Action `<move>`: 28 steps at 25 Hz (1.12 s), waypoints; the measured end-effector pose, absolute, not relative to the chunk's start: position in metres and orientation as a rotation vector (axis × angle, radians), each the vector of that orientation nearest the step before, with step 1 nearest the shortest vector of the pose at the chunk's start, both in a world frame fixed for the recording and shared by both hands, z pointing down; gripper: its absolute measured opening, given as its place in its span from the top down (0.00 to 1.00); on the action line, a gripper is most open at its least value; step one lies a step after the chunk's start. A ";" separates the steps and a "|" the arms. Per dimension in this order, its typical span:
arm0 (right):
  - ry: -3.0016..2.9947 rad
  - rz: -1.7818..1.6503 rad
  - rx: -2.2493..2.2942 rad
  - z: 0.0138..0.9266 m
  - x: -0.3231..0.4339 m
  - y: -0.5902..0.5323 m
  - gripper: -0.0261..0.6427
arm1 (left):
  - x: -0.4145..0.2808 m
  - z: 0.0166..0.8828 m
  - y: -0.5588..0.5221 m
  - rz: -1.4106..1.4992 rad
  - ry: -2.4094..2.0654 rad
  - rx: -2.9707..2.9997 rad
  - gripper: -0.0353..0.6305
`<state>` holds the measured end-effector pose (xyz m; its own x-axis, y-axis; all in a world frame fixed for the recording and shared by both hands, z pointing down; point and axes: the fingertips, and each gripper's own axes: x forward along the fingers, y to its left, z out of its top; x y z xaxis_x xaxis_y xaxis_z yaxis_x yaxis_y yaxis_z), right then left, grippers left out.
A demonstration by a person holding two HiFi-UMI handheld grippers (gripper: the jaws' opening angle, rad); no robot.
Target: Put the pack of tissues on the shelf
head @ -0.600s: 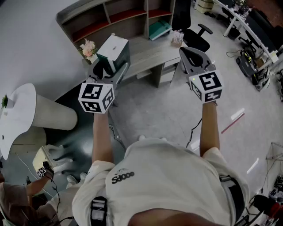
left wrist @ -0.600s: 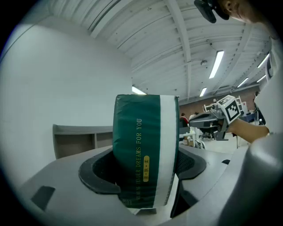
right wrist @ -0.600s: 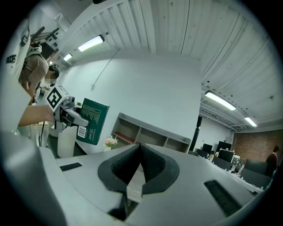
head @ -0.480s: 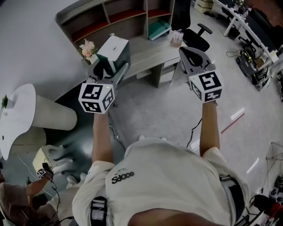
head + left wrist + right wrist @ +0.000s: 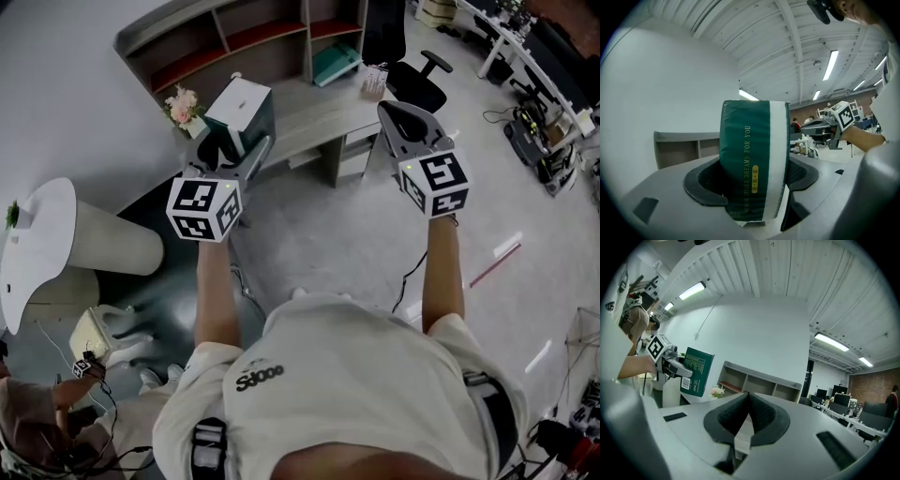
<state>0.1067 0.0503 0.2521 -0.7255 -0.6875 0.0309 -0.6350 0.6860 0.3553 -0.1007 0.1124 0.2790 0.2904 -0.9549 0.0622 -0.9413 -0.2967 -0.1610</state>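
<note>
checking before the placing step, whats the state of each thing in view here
pack of tissues: upright, gripped, not yet on the shelf
left tongs: shut on the pack of tissues
right tongs: shut, nothing between them
shelf: open-fronted, against the wall
office chair: unoccupied

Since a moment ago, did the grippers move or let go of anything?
Nothing visibly changed. The left gripper still clamps the pack of tissues. The right gripper is still shut and empty. Both stay raised and level, short of the shelf.
</note>
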 end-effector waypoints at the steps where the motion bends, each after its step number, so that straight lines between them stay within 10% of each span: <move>1: -2.747 -0.468 1.083 0.253 0.112 0.049 0.95 | -0.097 0.280 0.112 -0.225 1.813 -2.445 0.40; 28: -2.841 -0.292 1.034 0.288 0.187 -0.002 0.95 | -0.020 0.322 0.076 -0.234 1.936 -2.456 0.40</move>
